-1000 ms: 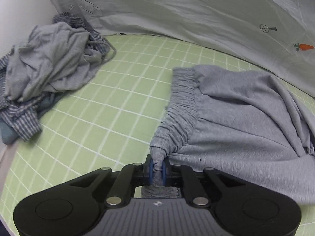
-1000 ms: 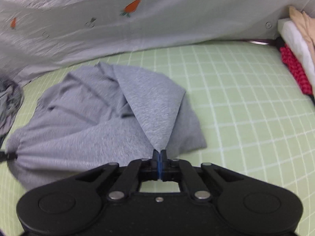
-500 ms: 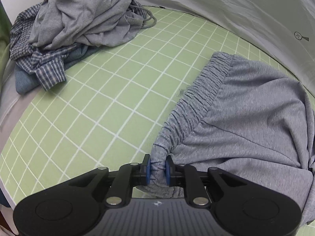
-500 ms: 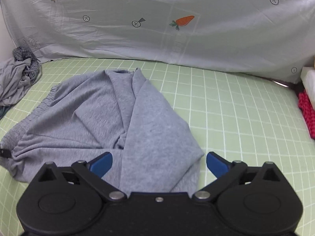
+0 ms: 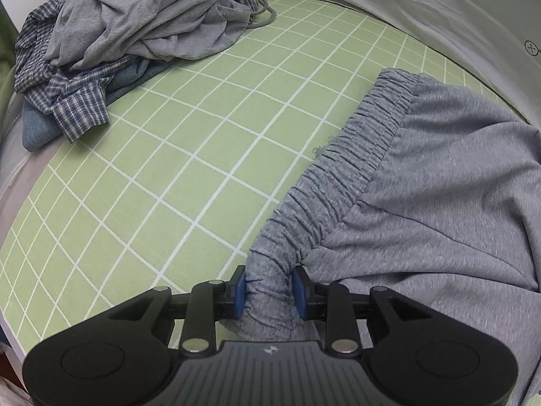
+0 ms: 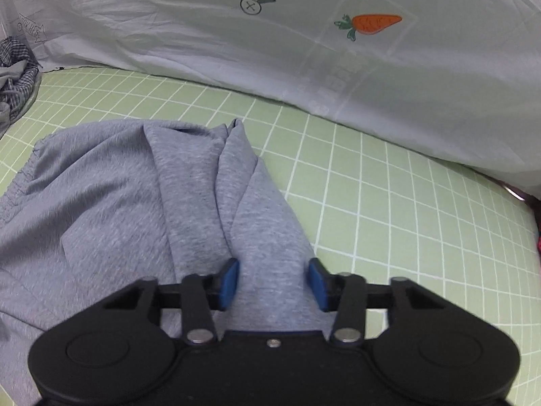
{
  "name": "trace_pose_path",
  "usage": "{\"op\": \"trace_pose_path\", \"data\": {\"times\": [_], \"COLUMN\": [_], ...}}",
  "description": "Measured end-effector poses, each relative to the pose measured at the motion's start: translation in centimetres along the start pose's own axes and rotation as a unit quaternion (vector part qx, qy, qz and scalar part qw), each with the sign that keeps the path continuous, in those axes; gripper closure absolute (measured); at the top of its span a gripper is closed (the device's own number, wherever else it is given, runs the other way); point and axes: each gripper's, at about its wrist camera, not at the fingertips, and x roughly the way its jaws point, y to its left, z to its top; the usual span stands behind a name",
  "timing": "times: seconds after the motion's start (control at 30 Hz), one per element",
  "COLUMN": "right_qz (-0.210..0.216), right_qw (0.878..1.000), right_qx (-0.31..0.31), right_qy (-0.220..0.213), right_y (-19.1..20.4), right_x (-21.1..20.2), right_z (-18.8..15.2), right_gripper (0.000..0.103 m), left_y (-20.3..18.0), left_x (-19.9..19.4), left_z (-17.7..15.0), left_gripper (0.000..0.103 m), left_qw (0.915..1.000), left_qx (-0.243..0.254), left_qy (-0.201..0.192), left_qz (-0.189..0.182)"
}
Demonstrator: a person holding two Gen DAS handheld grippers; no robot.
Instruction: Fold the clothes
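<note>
Grey shorts (image 5: 422,203) with a gathered elastic waistband (image 5: 358,142) lie on the green grid mat (image 5: 175,169). My left gripper (image 5: 267,292) has its jaws partly apart around the near end of the waistband; the cloth sits loosely between the blue pads. In the right wrist view the shorts (image 6: 135,196) lie folded over, with a leg running toward me. My right gripper (image 6: 272,284) is open, its blue pads on either side of that folded leg end.
A pile of unfolded clothes (image 5: 118,34), grey and blue plaid, sits at the mat's far left corner. A white sheet with carrot prints (image 6: 338,50) hangs along the back. Bare green mat (image 6: 405,220) lies right of the shorts.
My left gripper's jaws have widened on the waistband. My right gripper let go of the leg corner, opened wide, then narrowed and moved closer over the folded leg.
</note>
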Motion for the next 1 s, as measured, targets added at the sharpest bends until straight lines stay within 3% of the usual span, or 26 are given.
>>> {"op": "trace_pose_path", "data": {"times": [0.03, 0.17, 0.27, 0.33, 0.4, 0.5, 0.57, 0.63, 0.67, 0.7, 0.77, 0.83, 1.0], "right_qz": [0.004, -0.021, -0.064, -0.115, -0.154, -0.162, -0.138, -0.113, -0.099, -0.083, -0.051, -0.031, -0.004], "right_qw": [1.0, 0.997, 0.988, 0.978, 0.968, 0.96, 0.961, 0.965, 0.968, 0.972, 0.979, 0.986, 0.992], "right_qx": [0.011, 0.071, 0.131, 0.163, 0.189, 0.225, 0.236, 0.232, 0.225, 0.214, 0.188, 0.154, 0.104], "right_qy": [-0.001, -0.029, -0.055, -0.068, -0.064, -0.035, -0.029, -0.039, -0.045, -0.049, -0.056, -0.064, -0.067], "right_y": [-0.7, -4.3, -7.7, -10.1, -12.3, -15.0, -15.3, -14.1, -13.3, -12.4, -10.5, -8.4, -5.5], "right_x": [-0.2, -3.4, -7.4, -10.2, -12.1, -12.9, -12.6, -12.1, -11.6, -10.9, -9.3, -7.8, -3.8], "right_z": [-0.3, -2.0, -4.1, -5.9, -7.7, -10.2, -10.6, -10.0, -9.4, -8.7, -6.8, -4.7, 0.6], "right_gripper": [0.094, 0.099, 0.103, 0.103, 0.103, 0.102, 0.091, 0.051, 0.039, 0.035, 0.01, 0.004, 0.003], "left_y": [0.0, 0.3, 0.5, 0.6, 0.7, 0.5, 0.3, 0.2, 0.2, 0.2, 0.3, 0.4, 0.7], "left_x": [0.0, 0.0, 0.1, 0.1, 0.1, 0.1, 0.1, 0.1, 0.2, 0.2, 0.2, 0.3, 0.4], "left_z": [0.0, 0.0, 0.0, 0.0, -0.1, 0.0, 0.1, 0.1, 0.2, 0.2, 0.2, 0.2, 0.2], "left_gripper": [0.072, 0.07, 0.07, 0.07, 0.07, 0.07, 0.069, 0.068, 0.066, 0.065, 0.062, 0.059, 0.051], "left_qw": [1.0, 1.0, 0.9999, 0.9998, 0.9998, 0.9999, 1.0, 1.0, 1.0, 1.0, 0.9999, 0.9999, 0.9996], "left_qx": [0.001, -0.006, -0.013, -0.015, -0.016, -0.011, -0.004, -0.002, -0.003, -0.005, -0.01, -0.013, -0.023], "left_qy": [0.0, 0.0, 0.001, 0.0, -0.001, -0.001, 0.0, 0.002, 0.003, 0.004, 0.005, 0.005, 0.004], "left_qz": [0.0, -0.005, -0.01, -0.012, -0.014, -0.011, -0.006, -0.001, 0.001, 0.003, 0.007, 0.009, 0.013]}}
